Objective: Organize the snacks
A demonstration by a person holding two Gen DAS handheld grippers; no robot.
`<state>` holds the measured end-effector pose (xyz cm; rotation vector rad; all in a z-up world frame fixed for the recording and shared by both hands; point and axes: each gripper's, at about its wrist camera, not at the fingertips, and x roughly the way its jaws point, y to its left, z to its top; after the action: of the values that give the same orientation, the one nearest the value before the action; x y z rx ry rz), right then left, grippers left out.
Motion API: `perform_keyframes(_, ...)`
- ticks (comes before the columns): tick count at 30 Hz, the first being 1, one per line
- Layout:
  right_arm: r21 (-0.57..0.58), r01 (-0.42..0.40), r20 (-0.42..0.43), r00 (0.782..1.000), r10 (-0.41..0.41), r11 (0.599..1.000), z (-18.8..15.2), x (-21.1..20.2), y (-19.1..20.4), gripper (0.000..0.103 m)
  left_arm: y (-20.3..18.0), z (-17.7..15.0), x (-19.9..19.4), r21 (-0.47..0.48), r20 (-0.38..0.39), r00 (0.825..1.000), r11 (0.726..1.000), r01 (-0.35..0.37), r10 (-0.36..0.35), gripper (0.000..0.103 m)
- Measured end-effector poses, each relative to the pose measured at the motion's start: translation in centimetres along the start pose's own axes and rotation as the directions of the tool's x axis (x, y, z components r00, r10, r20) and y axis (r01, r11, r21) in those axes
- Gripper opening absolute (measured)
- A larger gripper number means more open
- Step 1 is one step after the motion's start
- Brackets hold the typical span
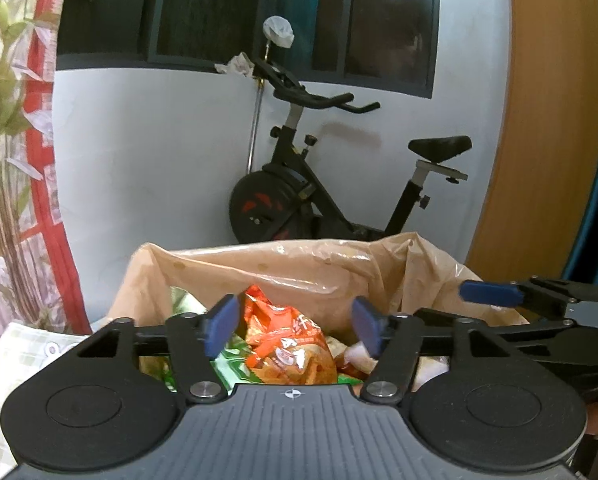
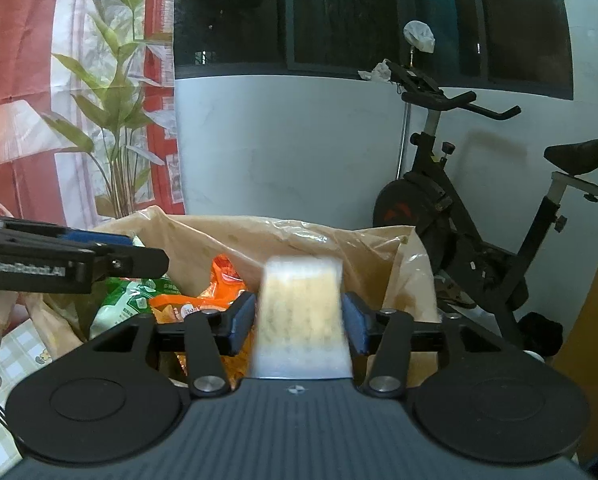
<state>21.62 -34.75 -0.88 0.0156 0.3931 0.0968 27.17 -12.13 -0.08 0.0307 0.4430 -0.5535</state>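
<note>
A tan plastic bag stands open in front of me, holding an orange snack packet and a green packet. My left gripper is open and empty above the bag's mouth. My right gripper is shut on a pale yellow clear-wrapped snack pack, blurred, held over the bag. The orange packet and green packet show below it. The right gripper's blue fingertip shows at the right of the left wrist view; the left gripper shows at the left of the right wrist view.
A black exercise bike stands against the white wall behind the bag. A potted plant and a red-and-white curtain are at the left. A checked tablecloth lies under the bag. A wooden panel is at the right.
</note>
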Motion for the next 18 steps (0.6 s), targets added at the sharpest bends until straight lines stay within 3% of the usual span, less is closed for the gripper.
perform_keyframes(3, 0.009, 0.001, 0.012, 1.0, -0.001, 1.0, 0.4, -0.8, 0.3, 0.08, 0.0, 0.3, -1.5, 0.02, 0.025, 0.999, 0.999, -0.035, 0.035, 0.091)
perform_keyframes(7, 0.018, -0.003, 0.026, 1.0, 0.002, 1.0, 1.0, -2.5, 1.0, 0.094, 0.5, 0.9, -4.1, 0.022, 0.053, 0.997, 0.998, -0.058, 0.057, 0.095)
perform_keyframes(18, 0.05, 0.034, 0.082, 0.996, -0.038, 0.998, 2.1, -9.0, 4.3, 0.103, 0.6, 1.1, -12.1, 0.009, 0.114, 0.989, 0.996, -0.091, 0.09, 0.098)
